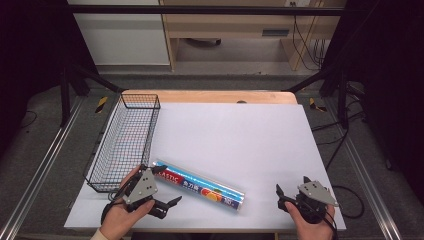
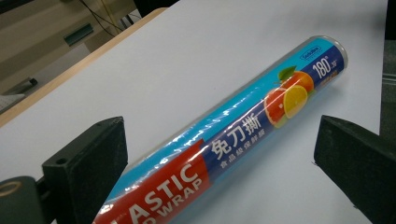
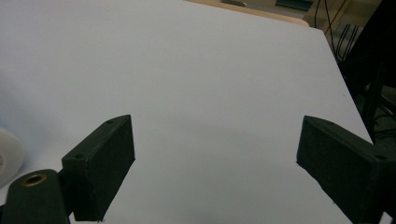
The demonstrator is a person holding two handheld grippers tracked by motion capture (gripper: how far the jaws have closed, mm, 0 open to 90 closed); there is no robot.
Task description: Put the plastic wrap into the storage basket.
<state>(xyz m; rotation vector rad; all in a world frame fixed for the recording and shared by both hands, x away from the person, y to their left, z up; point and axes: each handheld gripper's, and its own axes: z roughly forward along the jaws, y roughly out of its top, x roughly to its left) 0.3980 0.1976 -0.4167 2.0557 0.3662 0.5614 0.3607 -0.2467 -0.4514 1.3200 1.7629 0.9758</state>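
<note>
At the near edge of the white tabletop point(image 1: 240, 135), the left gripper point(image 1: 163, 186) sits in the person's left hand point(image 1: 122, 210) with its jaws spread wide, one on each side of the near-left end of the plastic wrap roll point(image 1: 200, 184) and not touching it. In the left gripper view that roll point(image 2: 224, 135) runs up between the two black jaws, its red "PLASTIC WRAP" end closest to the camera and its blue end with the orange and lemon picture farthest away, clear tabletop showing on both sides of it. The roll lies flat on the tabletop, near the front and left of centre; its long axis runs diagonally in the high view, from the upper left beside the basket down to the lower right, where the blue end points toward the right gripper point(image 1: 291, 192). That gripper rests in the right hand point(image 1: 312, 222) at the near right corner, well apart from the roll, its jaws also wide open and holding nothing. Farther back on the left stands a black wire basket point(image 1: 126, 140), its long side running along the tabletop's left edge.
</note>
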